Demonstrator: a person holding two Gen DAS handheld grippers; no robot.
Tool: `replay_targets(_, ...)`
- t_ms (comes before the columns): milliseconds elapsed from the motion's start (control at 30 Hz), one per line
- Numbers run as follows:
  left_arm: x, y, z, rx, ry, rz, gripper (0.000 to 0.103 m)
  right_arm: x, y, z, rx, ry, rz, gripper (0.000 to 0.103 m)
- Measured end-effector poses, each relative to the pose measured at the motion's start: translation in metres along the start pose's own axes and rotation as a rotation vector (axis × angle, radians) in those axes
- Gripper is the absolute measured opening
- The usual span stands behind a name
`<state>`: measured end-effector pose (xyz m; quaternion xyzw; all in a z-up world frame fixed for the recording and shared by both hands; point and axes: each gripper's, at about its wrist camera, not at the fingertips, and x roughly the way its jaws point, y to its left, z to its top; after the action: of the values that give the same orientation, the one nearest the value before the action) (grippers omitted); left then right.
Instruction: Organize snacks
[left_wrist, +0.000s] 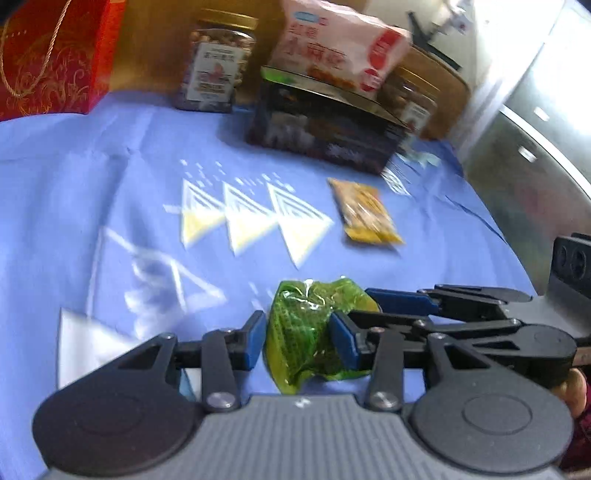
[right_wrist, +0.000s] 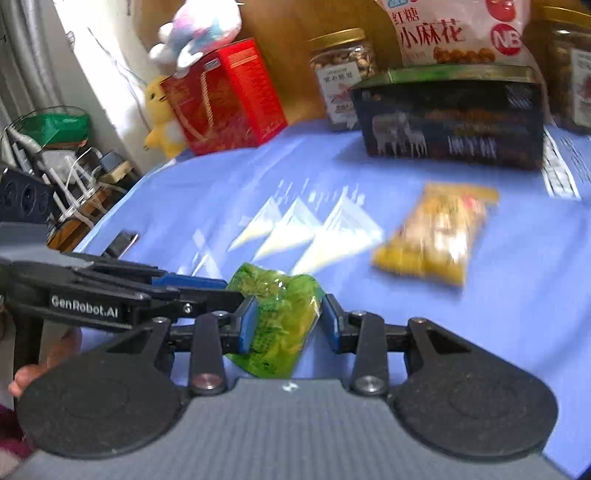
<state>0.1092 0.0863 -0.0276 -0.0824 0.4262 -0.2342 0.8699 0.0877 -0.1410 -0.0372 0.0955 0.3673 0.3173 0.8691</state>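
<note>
While both tools clamp the crinkled green plastic snack packet over the blue-clothed worktop, our left tool and right tool pinch it from opposite sides. Behind stand a clear gold-lidded jar of nuts and a dark printed tin box under a pink snack bag. Blur smears the yellow packet; we cannot read it.

had black linkage arms, blue finger pads, silver screws, ribbed grey bodies, white "genrobot.ai" lettering, bare skin.
</note>
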Motion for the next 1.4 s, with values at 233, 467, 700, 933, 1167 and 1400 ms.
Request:
replay_targets(233, 0.000, -0.052, -0.032, 0.154, -0.026, 0.007, 0.049, -0.038, 0.015, -0.055, 0.014, -0.149, -0.098, 0.046)
replay_targets(467, 0.003, -0.072, -0.039, 0.187, -0.019, -0.014, 0.060, -0.070, 0.003, -0.079, 0.041, -0.231, -0.202, 0.063)
replay_targets(700, -0.001, -0.076, -0.049, 0.205, -0.033, 0.039, 0.065, -0.074, 0.003, -0.091, 0.030, -0.242, -0.192, 0.066)
replay_targets(933, -0.008, -0.075, -0.057, 0.198, -0.047, 0.066, 0.073, -0.073, 0.007, -0.094, 0.013, -0.233, -0.177, 0.070)
replay_targets(1167, -0.009, -0.072, -0.055, 0.173, -0.028, 0.052, 0.077, -0.070, 0.014, -0.092, -0.014, -0.206, -0.213, 0.070)
replay_targets(1400, -0.008, -0.069, -0.054, 0.143, -0.015, 0.060, 0.100, -0.072, 0.013, -0.092, -0.016, -0.199, -0.211, 0.071)
